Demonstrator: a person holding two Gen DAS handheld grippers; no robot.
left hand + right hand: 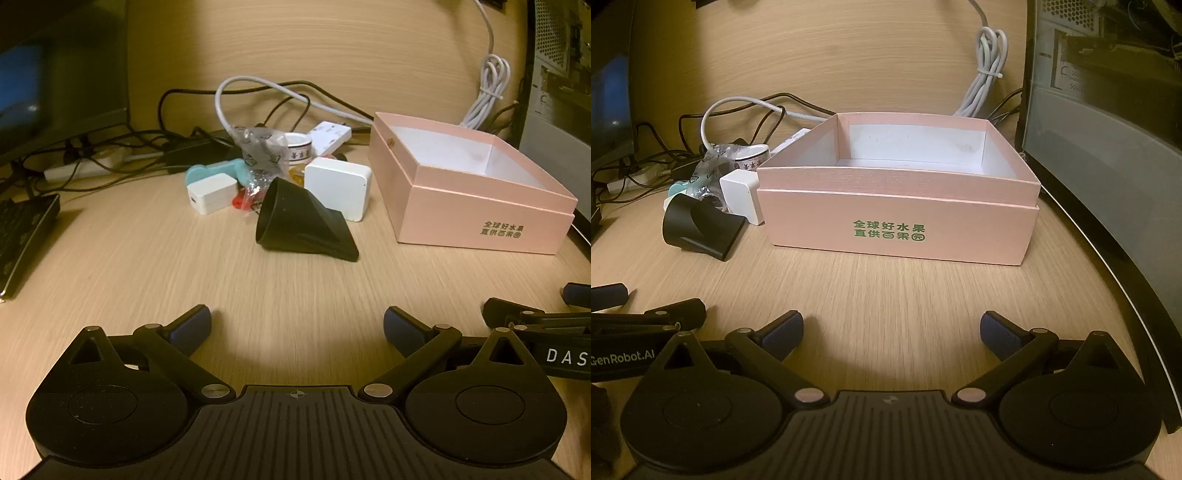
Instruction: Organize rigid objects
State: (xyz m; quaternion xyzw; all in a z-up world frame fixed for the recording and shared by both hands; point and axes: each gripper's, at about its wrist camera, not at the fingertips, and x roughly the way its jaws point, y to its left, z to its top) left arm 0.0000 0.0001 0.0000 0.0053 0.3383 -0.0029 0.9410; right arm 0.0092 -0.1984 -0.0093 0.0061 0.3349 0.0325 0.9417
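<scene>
Left to right on the wooden tabletop (295, 280): keyboard (22, 236) at the left edge, power strip (81, 168) and tangled black cables toward the back edge. Mid-table clutter pile: small white charger (210, 194), teal plastic piece (218, 171), crinkled clear bag (258, 155), tape roll (297, 147), white square adapter (338, 188), with a black funnel-shaped nozzle (299, 225) lying on its side in front. Right of the pile, near the right edge, sits the pink box (897, 229), lidless, and its visible interior looks empty. Left gripper (297, 328) has jaws spread wide, nothing between them, hovering near the front edge. Right gripper (892, 332) is likewise wide apart, empty, facing the box. Judgement: task not yet begun; every loose item is still outside the box, and the nozzle looks like the nearest pick.
</scene>
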